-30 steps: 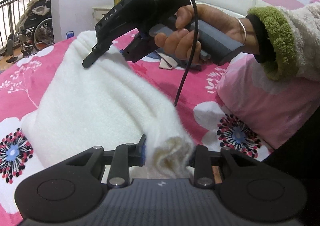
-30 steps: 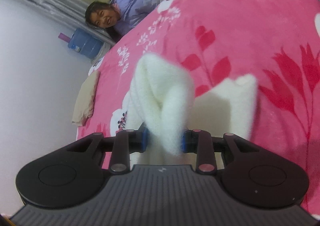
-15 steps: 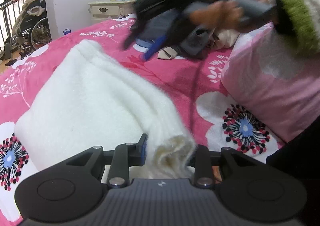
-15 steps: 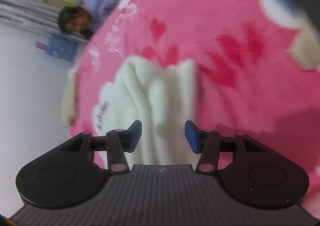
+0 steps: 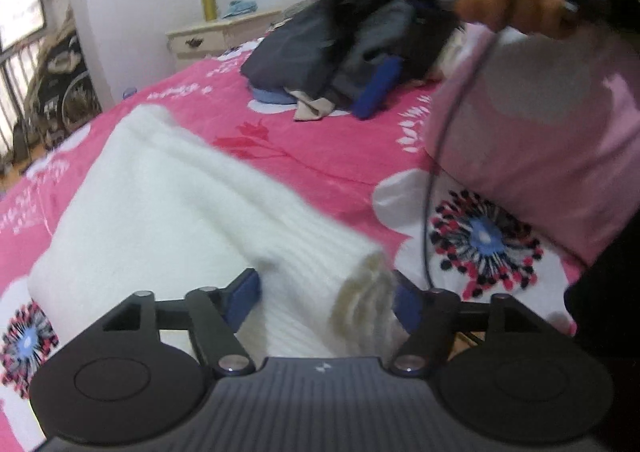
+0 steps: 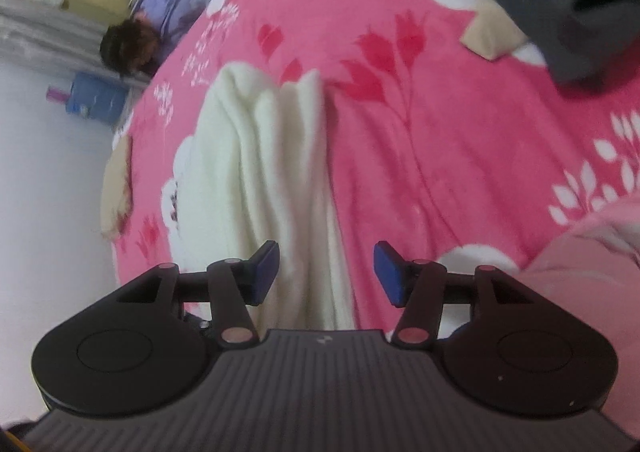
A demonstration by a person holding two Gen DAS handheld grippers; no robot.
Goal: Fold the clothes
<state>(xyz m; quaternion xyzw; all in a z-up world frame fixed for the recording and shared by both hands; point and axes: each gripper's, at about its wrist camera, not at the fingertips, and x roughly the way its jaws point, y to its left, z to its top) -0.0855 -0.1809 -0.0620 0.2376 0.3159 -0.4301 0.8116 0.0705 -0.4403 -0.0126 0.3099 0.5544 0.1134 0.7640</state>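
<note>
One white sweater (image 5: 188, 203) — between hand-held gripper (image 5: 326, 298) fingers

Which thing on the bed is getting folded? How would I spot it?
Find the pink flowered bed cover. The white fluffy garment lies folded on it, one end between the left gripper fingers. The other clothes, in the dark pile, are grey and navy.

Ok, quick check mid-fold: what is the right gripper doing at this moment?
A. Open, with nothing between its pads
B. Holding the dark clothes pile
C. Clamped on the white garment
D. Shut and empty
A: in the right wrist view the right gripper shows its blue pads spread apart, with the white garment lying on the pink bedspread beyond them, not pinched.
</note>
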